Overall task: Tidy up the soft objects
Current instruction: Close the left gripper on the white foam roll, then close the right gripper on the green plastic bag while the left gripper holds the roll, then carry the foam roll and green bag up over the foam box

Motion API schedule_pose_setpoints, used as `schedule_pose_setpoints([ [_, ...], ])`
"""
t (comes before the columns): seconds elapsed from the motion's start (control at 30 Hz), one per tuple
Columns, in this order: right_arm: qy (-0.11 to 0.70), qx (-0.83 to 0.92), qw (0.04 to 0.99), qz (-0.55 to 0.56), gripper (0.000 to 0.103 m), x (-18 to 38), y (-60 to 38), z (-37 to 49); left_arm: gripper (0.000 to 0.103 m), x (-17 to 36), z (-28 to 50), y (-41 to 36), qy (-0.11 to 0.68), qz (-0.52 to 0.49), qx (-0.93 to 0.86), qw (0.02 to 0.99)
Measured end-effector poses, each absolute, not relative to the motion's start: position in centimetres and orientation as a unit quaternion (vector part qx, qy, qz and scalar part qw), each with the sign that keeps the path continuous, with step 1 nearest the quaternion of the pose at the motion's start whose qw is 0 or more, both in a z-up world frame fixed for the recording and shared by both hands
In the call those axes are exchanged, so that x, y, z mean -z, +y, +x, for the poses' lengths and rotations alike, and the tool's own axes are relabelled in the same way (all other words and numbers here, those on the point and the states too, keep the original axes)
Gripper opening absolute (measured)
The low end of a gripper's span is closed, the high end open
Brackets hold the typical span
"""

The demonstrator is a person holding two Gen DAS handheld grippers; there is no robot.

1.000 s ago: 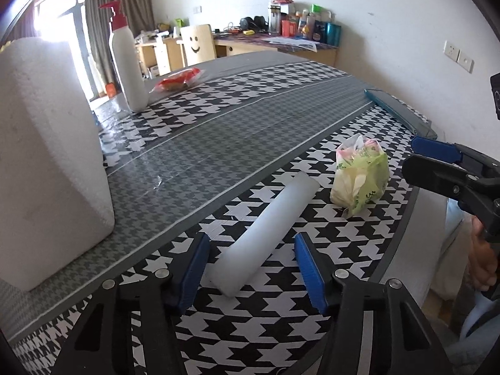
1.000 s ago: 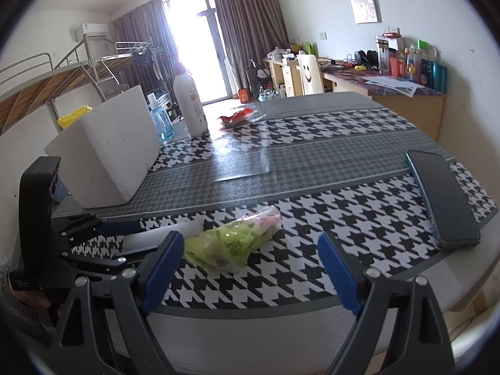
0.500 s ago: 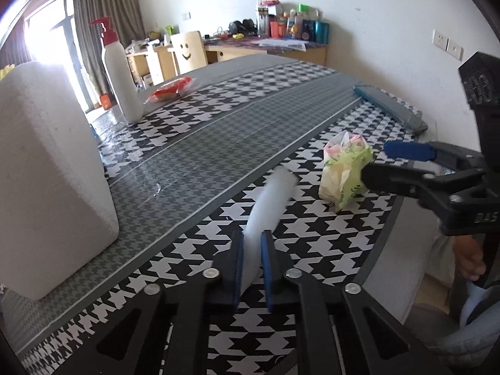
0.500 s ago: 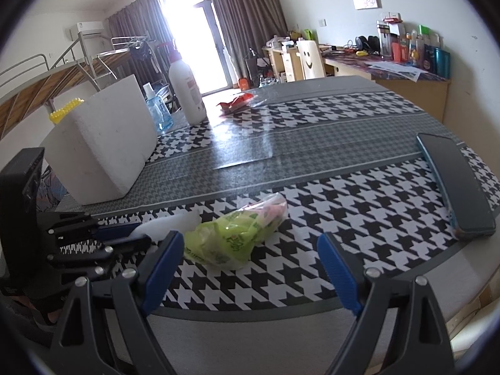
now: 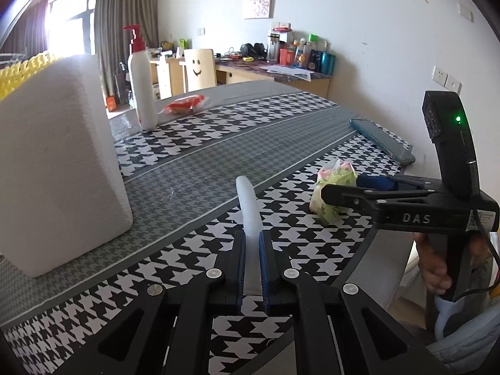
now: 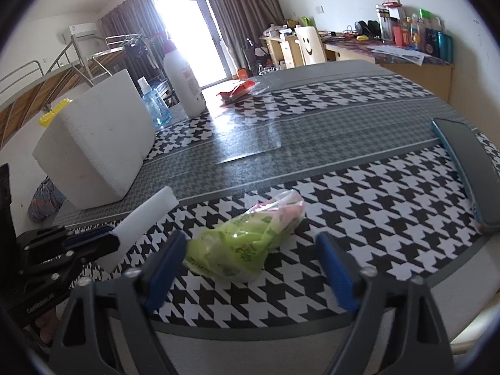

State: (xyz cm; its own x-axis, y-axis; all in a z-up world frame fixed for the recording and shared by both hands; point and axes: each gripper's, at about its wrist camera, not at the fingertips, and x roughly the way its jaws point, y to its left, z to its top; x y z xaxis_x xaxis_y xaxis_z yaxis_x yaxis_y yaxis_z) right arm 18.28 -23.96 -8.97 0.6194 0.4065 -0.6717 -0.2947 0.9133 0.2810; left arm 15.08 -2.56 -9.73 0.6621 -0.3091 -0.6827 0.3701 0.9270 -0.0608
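A white foam roll (image 5: pixel 248 206) sticks out forward from my left gripper (image 5: pixel 251 240), which is shut on its near end and squeezes it flat. The right wrist view shows the roll (image 6: pixel 143 222) at the left, slanting away from the left gripper (image 6: pixel 114 237). A green and pink plastic bag (image 6: pixel 259 228) lies on the houndstooth tablecloth (image 6: pixel 359 206) near the front edge. My right gripper (image 6: pixel 250 239) straddles the bag and its jaws are closing; the right pad still stands clear of it. In the left wrist view the bag (image 5: pixel 336 184) sits between the right gripper (image 5: pixel 340 186) fingers.
A big white foam block (image 5: pixel 59 162) stands at the left. Behind it are a white pump bottle (image 5: pixel 142 93) and a red packet (image 5: pixel 184 104). A dark teal flat case (image 6: pixel 465 162) lies at the right edge. A hand (image 5: pixel 434 268) holds the right gripper's handle.
My left gripper has shut on the foam roll and risen a little with it. The right gripper has come in around the green bag and its jaws have narrowed.
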Motion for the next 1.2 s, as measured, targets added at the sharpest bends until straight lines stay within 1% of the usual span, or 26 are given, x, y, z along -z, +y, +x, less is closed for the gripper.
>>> schedule_pose_setpoints([
  [0.03, 0.39, -0.193, 0.898, 0.071, 0.072, 9.0, -23.9, 18.3, 0.009, 9.7, 15.1, -2.5, 0.365, 0.04, 0.188, 0.911],
  [0.07, 0.391, -0.193, 0.897, 0.066, 0.069, 9.0, -23.8, 18.3, 0.009, 9.7, 15.0, -2.5, 0.365, 0.038, 0.189, 0.911],
  [0.1, 0.392, -0.193, 0.897, 0.063, 0.061, 9.0, -23.7, 18.2, 0.009, 9.7, 14.9, -2.4, 0.364, 0.036, 0.19, 0.911],
  [0.13, 0.394, -0.194, 0.896, 0.06, 0.057, 9.0, -23.5, 18.2, 0.009, 9.7, 14.8, -2.4, 0.364, 0.034, 0.191, 0.911],
  [0.17, 0.395, -0.196, 0.896, 0.059, 0.054, 8.9, -23.4, 18.2, 0.009, 9.7, 14.8, -2.3, 0.363, 0.032, 0.19, 0.911],
  [0.2, 0.394, -0.197, 0.896, 0.058, 0.049, 8.9, -23.3, 18.0, 0.009, 9.6, 14.9, -2.3, 0.363, 0.032, 0.189, 0.912],
  [0.23, 0.392, -0.198, 0.897, 0.055, 0.04, 8.8, -23.2, 17.9, 0.009, 9.6, 14.8, -2.3, 0.361, 0.031, 0.188, 0.913],
  [0.27, 0.391, -0.201, 0.897, 0.052, 0.039, 8.7, -23.0, 17.7, 0.009, 9.5, 14.7, -2.2, 0.358, 0.03, 0.187, 0.914],
  [0.33, 0.387, -0.206, 0.897, 0.052, 0.035, 8.4, -22.9, 17.6, 0.009, 9.2, 14.5, -2.1, 0.354, 0.026, 0.185, 0.917],
  [0.43, 0.383, -0.207, 0.899, 0.046, 0.032, 8.0, -22.7, 17.3, 0.009, 8.8, 14.4, -1.8, 0.348, 0.026, 0.179, 0.92],
  [0.87, 0.341, -0.23, 0.911, 0.013, 0.032, 4.8, -21.3, 15.6, 0.009, 6.5, 13.4, -1.9, 0.312, 0.037, 0.172, 0.934],
  [1.2, 0.322, -0.242, 0.915, -0.003, 0.032, 3.4, -20.6, 15.0, 0.009, 5.0, 13.3, -2.0, 0.293, 0.043, 0.162, 0.941],
])
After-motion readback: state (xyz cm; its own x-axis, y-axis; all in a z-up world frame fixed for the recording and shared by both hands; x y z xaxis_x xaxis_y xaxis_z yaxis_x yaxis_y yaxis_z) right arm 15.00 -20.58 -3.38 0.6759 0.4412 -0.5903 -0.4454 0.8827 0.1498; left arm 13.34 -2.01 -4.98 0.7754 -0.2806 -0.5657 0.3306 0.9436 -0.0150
